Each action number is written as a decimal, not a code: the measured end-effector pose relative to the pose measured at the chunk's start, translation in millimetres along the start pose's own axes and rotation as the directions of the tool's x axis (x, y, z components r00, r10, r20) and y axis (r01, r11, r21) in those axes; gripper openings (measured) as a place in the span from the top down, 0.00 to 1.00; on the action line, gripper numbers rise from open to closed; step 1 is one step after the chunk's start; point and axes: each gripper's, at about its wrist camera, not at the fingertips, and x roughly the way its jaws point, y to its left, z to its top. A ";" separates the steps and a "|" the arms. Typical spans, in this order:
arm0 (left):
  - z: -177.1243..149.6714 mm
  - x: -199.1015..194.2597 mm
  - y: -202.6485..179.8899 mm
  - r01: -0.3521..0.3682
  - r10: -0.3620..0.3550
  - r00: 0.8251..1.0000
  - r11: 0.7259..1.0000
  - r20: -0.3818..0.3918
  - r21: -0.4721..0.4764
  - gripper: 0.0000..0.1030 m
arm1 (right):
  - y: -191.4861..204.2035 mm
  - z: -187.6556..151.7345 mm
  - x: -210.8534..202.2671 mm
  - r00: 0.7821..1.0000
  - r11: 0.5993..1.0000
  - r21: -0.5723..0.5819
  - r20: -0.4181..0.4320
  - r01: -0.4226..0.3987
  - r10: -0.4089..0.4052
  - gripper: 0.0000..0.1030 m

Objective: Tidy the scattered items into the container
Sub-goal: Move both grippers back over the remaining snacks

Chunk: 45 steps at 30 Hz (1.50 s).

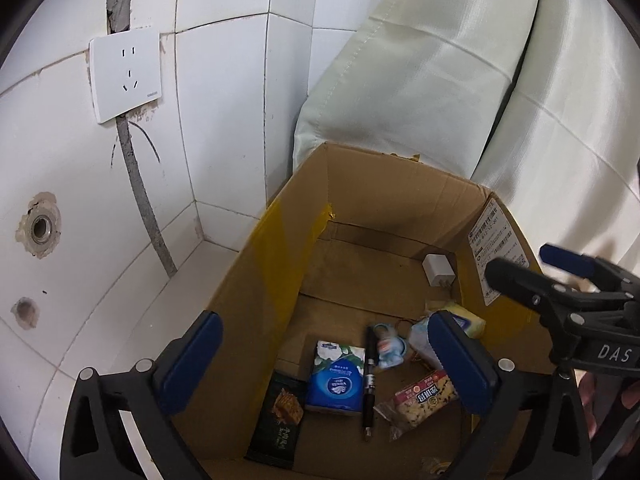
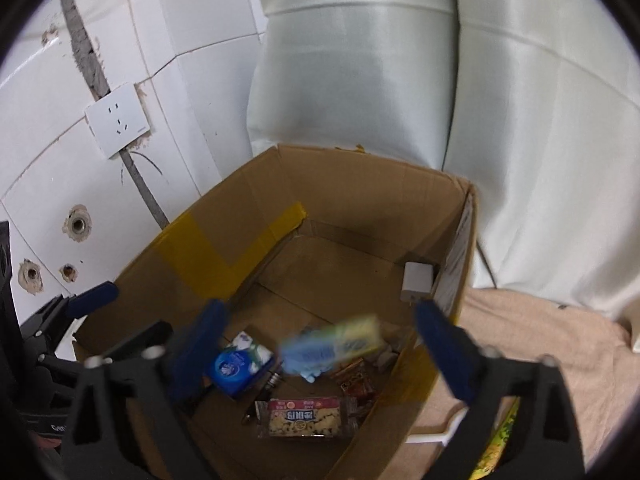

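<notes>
An open cardboard box (image 1: 360, 184) (image 2: 360, 172) stands in a tiled corner. Inside lie a blue tissue pack (image 1: 338, 376) (image 2: 236, 364), a black pen (image 1: 370, 384), a dark snack packet (image 1: 280, 416), a red-labelled snack bar (image 1: 424, 396) (image 2: 306, 416), a small blue figure (image 1: 388, 344) and a white charger (image 1: 438, 270) (image 2: 418, 280). A blurred blue-and-yellow packet (image 2: 332, 344) (image 1: 460, 320) hangs in mid-air between my right gripper's open fingers, touching neither. My left gripper (image 1: 332, 364) is open and empty above the box. My right gripper (image 2: 320, 352) (image 1: 532, 264) is open over the box.
White tiled walls with a socket (image 1: 126, 74) and drill holes stand left of the box. A pale curtain (image 2: 400, 60) hangs behind it. A beige cloth (image 2: 540, 340) lies to the right, with a yellow-green packet (image 2: 500, 440) and a white strip at its near edge.
</notes>
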 end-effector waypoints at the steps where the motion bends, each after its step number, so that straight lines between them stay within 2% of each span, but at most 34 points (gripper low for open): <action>1: 0.4 -0.4 -0.2 -0.001 0.001 1.000 1.000 0.002 0.000 0.00 | 1.5 0.5 -2.6 1.000 1.000 -0.011 0.017 0.022 -0.022 0.00; 4: 1.5 -3.0 -3.6 0.003 -0.003 1.000 1.000 0.007 0.002 0.00 | 2.7 2.6 -10.7 0.997 0.997 -0.032 0.051 0.064 -0.062 0.00; 8: 3.6 -5.7 -12.3 0.008 -0.008 1.000 1.000 0.010 0.019 0.00 | -8.2 4.1 -26.8 0.992 0.997 0.006 0.105 0.072 -0.072 0.00; 14: 9.5 -18.4 -34.3 0.022 -0.023 0.999 0.999 0.038 0.036 0.00 | -22.8 3.0 -48.2 0.987 0.995 0.047 0.131 0.089 -0.094 0.00; 19: 18.1 -34.2 -68.0 0.058 -0.062 0.996 0.996 0.069 0.064 0.00 | -39.7 -1.4 -73.3 0.981 0.991 0.059 0.146 0.122 -0.129 0.00; 29: 22.9 -53.4 -170.9 0.151 -0.166 0.981 0.978 0.097 0.147 0.00 | -115.2 -18.3 -140.7 0.953 0.968 0.150 0.195 0.203 -0.231 0.00; 37: 11.4 -46.4 -248.8 0.220 -0.236 0.970 0.956 0.065 0.194 0.00 | -185.3 -47.8 -185.5 0.928 0.933 0.219 0.181 0.285 -0.326 0.00; 42: -5.6 -33.5 -282.4 0.249 -0.260 0.965 0.946 0.028 0.206 0.00 | -218.5 -70.2 -200.8 0.916 0.912 0.256 0.163 0.320 -0.367 0.00; 45: -21.2 -22.2 -295.2 0.267 -0.274 0.962 0.942 0.005 0.201 0.00 | -238.4 -86.5 -201.4 0.916 0.900 0.283 0.135 0.331 -0.379 0.00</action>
